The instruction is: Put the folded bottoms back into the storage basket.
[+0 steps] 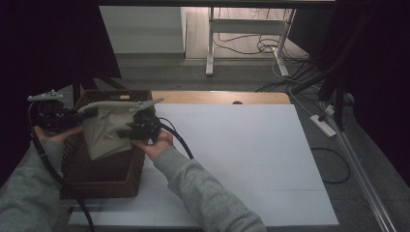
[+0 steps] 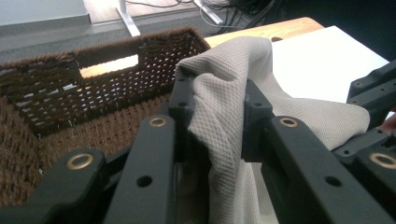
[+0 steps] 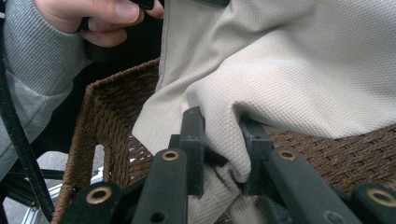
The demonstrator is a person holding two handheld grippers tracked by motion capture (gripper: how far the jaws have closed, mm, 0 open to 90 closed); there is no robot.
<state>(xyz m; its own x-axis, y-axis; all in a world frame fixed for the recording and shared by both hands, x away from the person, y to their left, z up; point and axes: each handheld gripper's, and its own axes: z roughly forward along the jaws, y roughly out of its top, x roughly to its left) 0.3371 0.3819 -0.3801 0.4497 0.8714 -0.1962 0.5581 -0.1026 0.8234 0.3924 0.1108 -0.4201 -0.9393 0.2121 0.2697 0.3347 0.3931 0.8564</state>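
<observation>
White worktop (image 1: 251,154) lying under dim light, carrying a brown wicker basket (image 1: 104,181) at its left end. Holding a beige cloth (image 1: 106,130) over the basket's open top, stretched between both tongs. Left tongs (image 2: 217,116) pinching one bunched fold of the cloth; right tongs (image 3: 223,140) clamping another fold just above the woven rim.

A flat white rectangular tabletop (image 1: 251,154) with a light wooden strip along its far edge carries a dark brown woven wicker basket (image 1: 104,181), standing at its left end.
</observation>
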